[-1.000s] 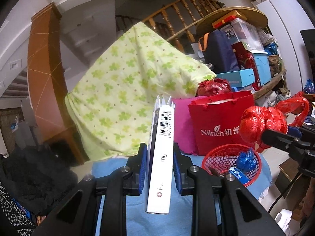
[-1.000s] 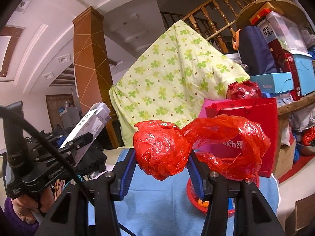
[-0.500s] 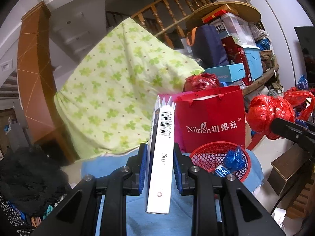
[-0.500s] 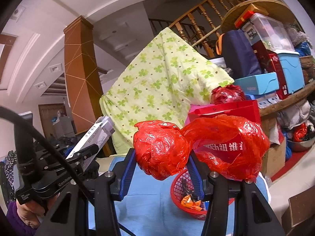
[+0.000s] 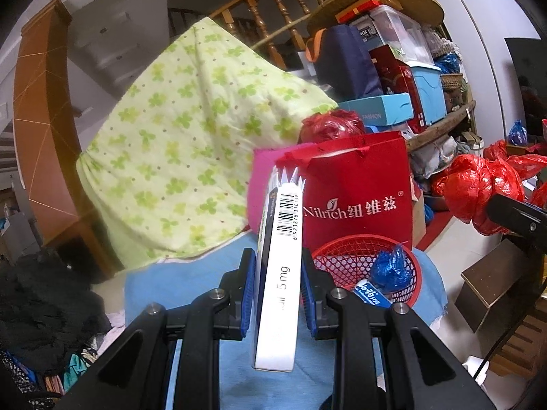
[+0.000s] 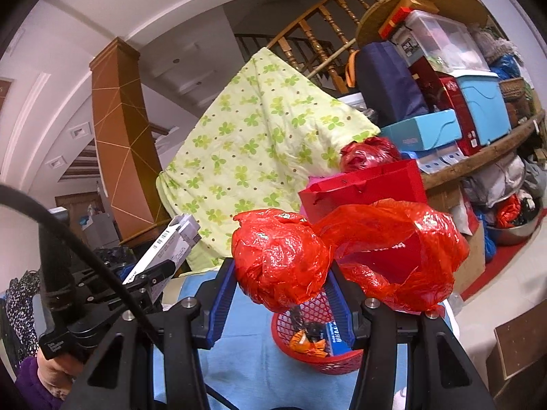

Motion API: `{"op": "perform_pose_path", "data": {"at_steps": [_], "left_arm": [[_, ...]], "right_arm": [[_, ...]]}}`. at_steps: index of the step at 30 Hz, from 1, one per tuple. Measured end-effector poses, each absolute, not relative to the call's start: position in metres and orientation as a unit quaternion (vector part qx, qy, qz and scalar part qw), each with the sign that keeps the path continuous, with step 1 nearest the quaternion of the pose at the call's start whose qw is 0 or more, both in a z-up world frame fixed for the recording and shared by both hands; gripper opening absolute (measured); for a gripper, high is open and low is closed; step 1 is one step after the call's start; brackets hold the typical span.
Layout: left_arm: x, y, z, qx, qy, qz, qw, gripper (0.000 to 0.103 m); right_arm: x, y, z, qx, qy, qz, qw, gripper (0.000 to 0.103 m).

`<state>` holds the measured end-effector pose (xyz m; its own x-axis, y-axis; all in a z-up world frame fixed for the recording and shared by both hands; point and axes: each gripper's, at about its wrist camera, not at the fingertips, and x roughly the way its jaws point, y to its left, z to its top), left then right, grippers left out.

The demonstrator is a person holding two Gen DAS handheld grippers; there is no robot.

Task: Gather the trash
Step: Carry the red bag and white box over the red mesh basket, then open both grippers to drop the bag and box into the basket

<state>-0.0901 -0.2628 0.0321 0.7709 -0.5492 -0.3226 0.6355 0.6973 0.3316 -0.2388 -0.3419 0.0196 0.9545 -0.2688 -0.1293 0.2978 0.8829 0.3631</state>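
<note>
Red basket [image 6: 318, 362] (clover-green blanket [image 6: 259, 157])

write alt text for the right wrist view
The right claw grips a knotted red plastic bag above a red mesh basket of wrappers on a blue cloth. At left, the left claw holds a white box.

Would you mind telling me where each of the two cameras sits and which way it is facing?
Left wrist: sits on the left hand-held gripper, facing forward along fingers shut on a white carton, toward the red basket; the right hand-held gripper shows at the right edge.
Right wrist: sits on the right hand-held gripper, shut on a red plastic bag; the left hand-held gripper and a hand show lower left.
Shared: basket, red paper bag, green floral cloth.
</note>
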Motion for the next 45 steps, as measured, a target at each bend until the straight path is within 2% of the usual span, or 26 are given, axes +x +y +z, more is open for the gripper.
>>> {"op": "perform_pose_path", "data": {"at_steps": [14, 37, 45], "left_arm": [[-0.082, -0.285, 0.011, 0.212, 0.141, -0.351, 0.901, 0.027], [-0.05, -0.3, -0.014, 0.19, 0.193, -0.388, 0.881, 0.028], [0.0, -0.326, -0.019, 0.137, 0.246, -0.455, 0.845, 0.028]], "right_arm": [[-0.247, -0.361, 0.009, 0.184, 0.043, -0.189, 0.964, 0.055], [-0.199, -0.387, -0.021, 0.193, 0.105, -0.189, 0.957, 0.055], [-0.163, -0.437, -0.036, 0.268, 0.126, -0.16, 0.942, 0.056]]}}
